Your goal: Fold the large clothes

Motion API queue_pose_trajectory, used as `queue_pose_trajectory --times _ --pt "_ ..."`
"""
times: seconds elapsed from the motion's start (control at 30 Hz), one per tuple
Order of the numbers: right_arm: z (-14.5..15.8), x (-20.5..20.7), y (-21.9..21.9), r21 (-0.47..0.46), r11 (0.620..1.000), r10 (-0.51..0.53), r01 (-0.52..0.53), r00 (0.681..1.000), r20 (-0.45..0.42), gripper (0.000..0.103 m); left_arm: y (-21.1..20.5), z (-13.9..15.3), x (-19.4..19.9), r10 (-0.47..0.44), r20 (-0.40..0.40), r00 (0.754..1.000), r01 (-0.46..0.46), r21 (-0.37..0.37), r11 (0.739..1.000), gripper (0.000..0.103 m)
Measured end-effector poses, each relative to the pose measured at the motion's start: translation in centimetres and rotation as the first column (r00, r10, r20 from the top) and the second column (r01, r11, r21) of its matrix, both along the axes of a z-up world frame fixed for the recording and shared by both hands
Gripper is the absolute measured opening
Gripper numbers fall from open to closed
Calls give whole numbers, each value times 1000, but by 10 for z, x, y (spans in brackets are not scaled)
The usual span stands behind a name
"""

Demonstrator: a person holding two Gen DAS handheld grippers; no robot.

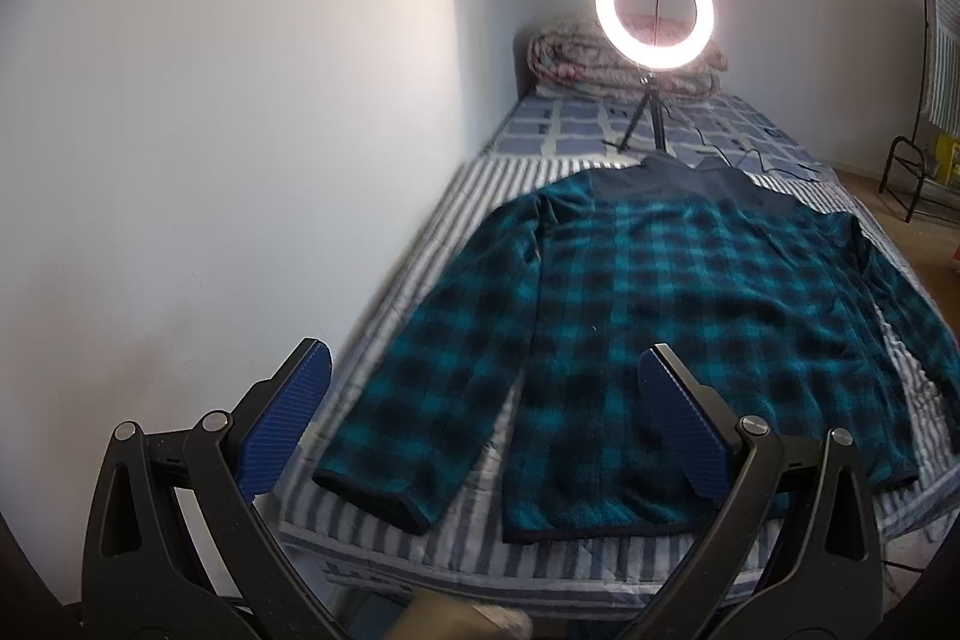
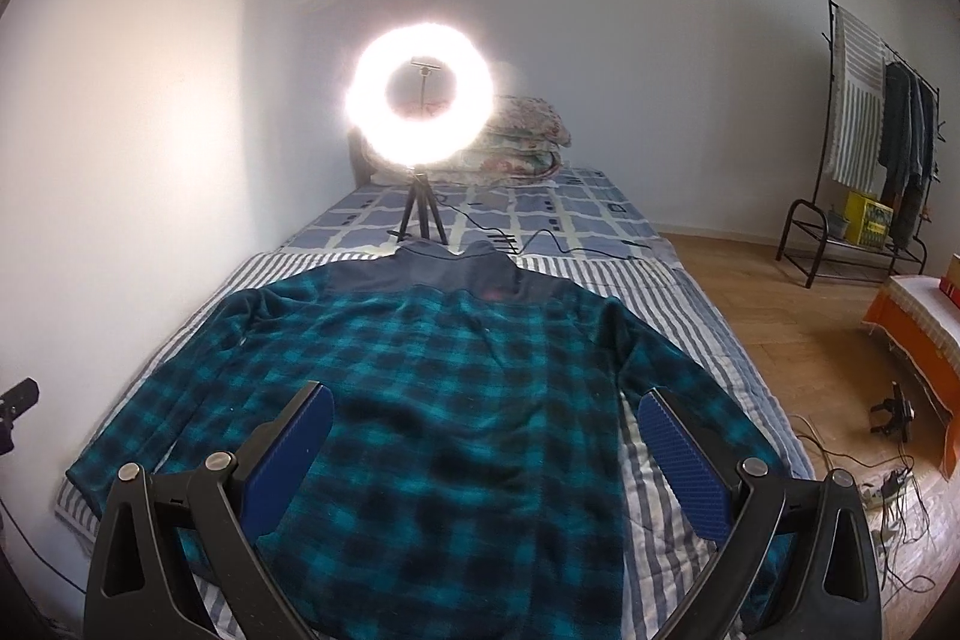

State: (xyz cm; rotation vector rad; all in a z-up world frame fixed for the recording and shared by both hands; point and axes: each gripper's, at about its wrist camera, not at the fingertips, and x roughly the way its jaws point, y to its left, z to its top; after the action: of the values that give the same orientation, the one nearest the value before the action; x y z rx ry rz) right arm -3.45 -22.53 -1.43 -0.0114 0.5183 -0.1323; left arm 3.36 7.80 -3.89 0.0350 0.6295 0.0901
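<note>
Both jaws stand wide apart, holding nothing: the left hand-held gripper (image 1: 486, 370) hangs above the near hem and sleeve, the right hand-held gripper (image 2: 486, 415) above the body of the teal plaid jacket (image 2: 432, 400), spread flat on the striped bed (image 2: 672, 508), collar toward 12 o'clock, near the ring light (image 2: 420, 97).

No legible text, labels or numbers in either view. The yellow box (image 2: 868, 216) on the far-right black metal rack (image 2: 852, 244) has print, too blurred to read.
</note>
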Motion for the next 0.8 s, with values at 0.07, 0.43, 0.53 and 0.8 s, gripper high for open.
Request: queue_pose_trajectory --times 0.07,0.43,0.53,0.8 --pt "-1 3 3 -13 1000 2 -2 1000 -2 103 5 -4 5 0 -21 1000 -1 -38 999 103" --pt "-5 12 9 -37 999 -14 13 999 -33 103 20 -26 12 -15 -49 999 11 -84 996 103" --pt "-9 11 15 -78 997 -14 11 999 -38 103 29 -32 9 -21 -68 997 13 -106 994 103" --pt "-16 9 39 -171 965 198 -198 980 -14 103 74 -67 -2 81 -151 985 -113 -216 970 103"
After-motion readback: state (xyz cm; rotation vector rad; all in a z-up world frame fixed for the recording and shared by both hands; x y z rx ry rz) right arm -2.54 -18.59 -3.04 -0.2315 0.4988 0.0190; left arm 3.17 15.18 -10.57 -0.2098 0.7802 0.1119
